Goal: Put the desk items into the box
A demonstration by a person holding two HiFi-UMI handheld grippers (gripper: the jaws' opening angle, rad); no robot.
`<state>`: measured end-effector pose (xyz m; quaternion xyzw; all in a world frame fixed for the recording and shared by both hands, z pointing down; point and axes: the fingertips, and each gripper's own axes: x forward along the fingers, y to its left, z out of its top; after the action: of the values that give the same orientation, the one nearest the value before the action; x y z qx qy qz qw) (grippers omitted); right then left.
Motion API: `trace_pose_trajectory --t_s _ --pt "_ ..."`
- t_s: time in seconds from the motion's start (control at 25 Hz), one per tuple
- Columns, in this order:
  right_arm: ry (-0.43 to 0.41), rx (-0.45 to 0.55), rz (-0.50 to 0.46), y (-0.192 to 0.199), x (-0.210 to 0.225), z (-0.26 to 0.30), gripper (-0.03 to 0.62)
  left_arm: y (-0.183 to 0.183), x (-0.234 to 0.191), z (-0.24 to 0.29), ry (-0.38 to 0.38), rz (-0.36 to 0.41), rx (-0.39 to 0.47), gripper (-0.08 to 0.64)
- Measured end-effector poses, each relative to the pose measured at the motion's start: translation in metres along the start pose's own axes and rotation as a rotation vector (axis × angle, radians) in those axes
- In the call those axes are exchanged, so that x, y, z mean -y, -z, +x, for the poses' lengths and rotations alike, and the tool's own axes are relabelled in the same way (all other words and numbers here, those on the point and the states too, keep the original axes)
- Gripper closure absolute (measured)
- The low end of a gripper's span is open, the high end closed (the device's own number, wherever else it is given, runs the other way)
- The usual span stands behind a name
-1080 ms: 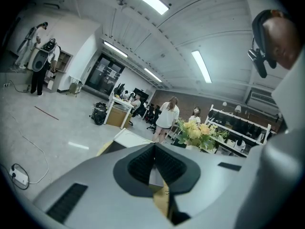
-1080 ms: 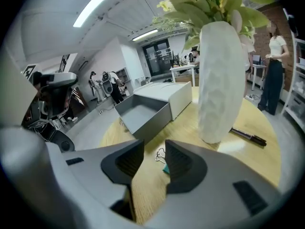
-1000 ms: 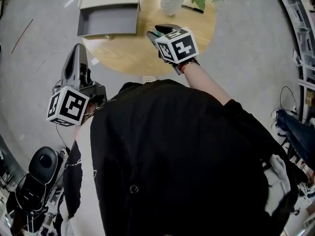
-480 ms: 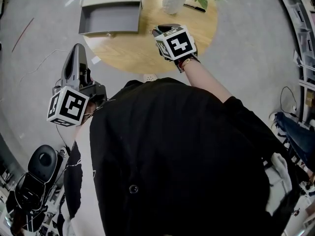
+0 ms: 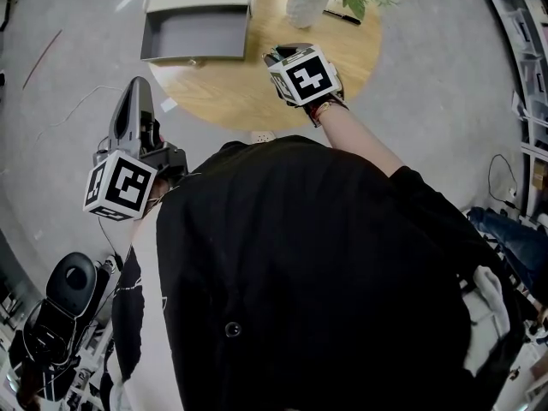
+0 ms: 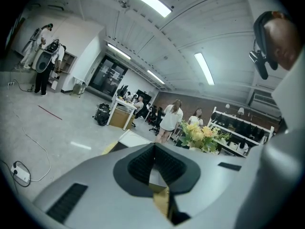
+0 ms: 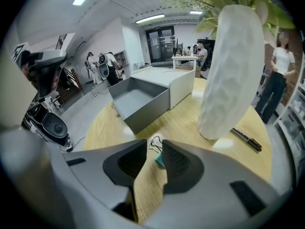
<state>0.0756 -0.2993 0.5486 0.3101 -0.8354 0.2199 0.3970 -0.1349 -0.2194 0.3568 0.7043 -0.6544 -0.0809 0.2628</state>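
Note:
My right gripper [image 7: 153, 146] hangs over the round wooden table [image 5: 223, 88], tilted down. Its jaws are open and have just been opening. A teal binder clip [image 7: 158, 159] with wire handles lies on the wood just past the tips, seen in the gap, untouched. The open grey box [image 7: 138, 101] stands beyond it at the table's left, its lid folded back. In the head view the box [image 5: 193, 34] sits left of the right gripper [image 5: 277, 56]. My left gripper [image 5: 137, 92] is held off the table over the floor, shut and empty; its pads [image 6: 143, 163] meet at the tips.
A white vase [image 7: 231, 66] with flowers stands close on the right, with a black pen [image 7: 247, 139] beside it. A power strip [image 5: 261, 135] lies on the floor under the table edge. Black equipment [image 5: 73, 285] sits low left. People stand far off.
The right gripper has tilted and shifted a little farther over the table, toward the vase. The left gripper has stayed put.

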Motion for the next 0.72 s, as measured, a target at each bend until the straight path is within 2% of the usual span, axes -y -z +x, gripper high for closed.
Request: trace_pose_trajectory --t_s 0.2,0.72 --pt "0.020 0.001 -0.015 -0.003 0.002 0.006 0.520 0.001 -0.006 0.002 -0.006 -0.011 -0.005 0.549" --pt "0.067 0.051 0.013 -0.012 0.010 0.000 0.555 -0.003 -0.010 -0.001 -0.003 -0.018 0.008 0.549"
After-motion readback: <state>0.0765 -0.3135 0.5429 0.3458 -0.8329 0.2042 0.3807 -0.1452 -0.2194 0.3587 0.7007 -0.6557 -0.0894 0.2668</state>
